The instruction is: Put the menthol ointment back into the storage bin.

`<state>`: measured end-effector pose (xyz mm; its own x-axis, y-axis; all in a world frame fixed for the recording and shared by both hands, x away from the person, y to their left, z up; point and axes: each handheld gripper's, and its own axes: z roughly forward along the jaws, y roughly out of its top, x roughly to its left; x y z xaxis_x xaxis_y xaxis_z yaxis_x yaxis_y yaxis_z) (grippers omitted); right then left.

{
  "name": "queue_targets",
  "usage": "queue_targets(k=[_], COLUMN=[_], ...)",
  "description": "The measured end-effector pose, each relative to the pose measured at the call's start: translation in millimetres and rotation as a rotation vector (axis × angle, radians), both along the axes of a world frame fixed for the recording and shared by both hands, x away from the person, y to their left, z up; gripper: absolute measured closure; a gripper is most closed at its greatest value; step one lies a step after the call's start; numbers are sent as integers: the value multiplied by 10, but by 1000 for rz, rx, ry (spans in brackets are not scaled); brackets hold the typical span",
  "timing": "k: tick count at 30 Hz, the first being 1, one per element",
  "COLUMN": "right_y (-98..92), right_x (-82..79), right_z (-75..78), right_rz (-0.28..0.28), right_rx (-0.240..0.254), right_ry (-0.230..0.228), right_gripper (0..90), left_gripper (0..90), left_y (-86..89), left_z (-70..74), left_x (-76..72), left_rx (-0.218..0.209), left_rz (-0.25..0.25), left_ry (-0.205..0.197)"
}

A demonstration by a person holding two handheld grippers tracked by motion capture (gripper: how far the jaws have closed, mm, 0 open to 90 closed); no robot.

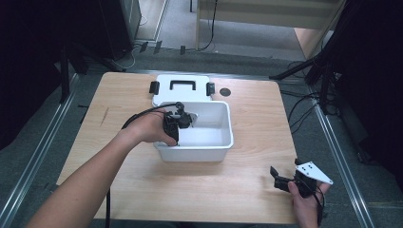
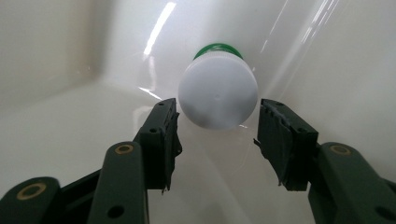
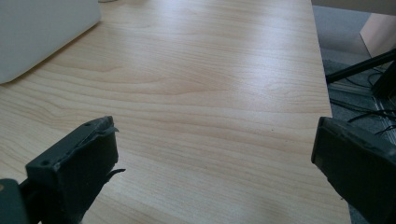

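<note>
**Left gripper loose around a bottle in the white bin**

The left gripper [image 2: 218, 135] reaches down into the white bin [image 1: 223, 142], its jaws set narrowly apart on either side of a small bottle [image 2: 218, 91]. The pads stand just beside the bottle's white base without pressing it. The bottle lies on the bin floor near a corner, white base toward the gripper, green cap at the far end. The right gripper [image 1: 279, 178] rests near the table's [image 1: 256, 109] near right corner, well apart from the bin, jaws wide with nothing between them. The bin's lid [image 1: 183, 87] lies flat behind the bin, touching its far wall.
</note>
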<state>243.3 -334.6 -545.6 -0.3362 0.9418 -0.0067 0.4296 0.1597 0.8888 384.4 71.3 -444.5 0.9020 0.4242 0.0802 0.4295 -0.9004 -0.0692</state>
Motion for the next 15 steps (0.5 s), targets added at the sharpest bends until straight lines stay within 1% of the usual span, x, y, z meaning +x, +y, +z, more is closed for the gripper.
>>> queue_targets(k=[3,7,9,12,13,14,15], right_y=[1,0,2,3,3,3,3], right_x=[0,3,2,3,3,3,3], right_z=[0,-1,0,0,0,0,0], right_rz=[-1,0,0,0,0,0,1], right_rx=[1,-2,-2,-5,-4,-5,-5], right_ry=[1,1,1,2,3,2,2], right_gripper=[4,4,4,4,4,4,4], left_gripper=[428,324,268,170,144,130,95], left_y=[28,77,112,170,188,213,246], left_z=[77,220,289,376,398,419,450], left_x=[-6,-25,-31,-40,-40,-47,-56], left_rx=[-37,-94,-123,-139,-141,-154,-162], left_rz=[15,41,43,59,58,61,55], left_ry=[-10,-23,-31,-57,-59,-62,-62])
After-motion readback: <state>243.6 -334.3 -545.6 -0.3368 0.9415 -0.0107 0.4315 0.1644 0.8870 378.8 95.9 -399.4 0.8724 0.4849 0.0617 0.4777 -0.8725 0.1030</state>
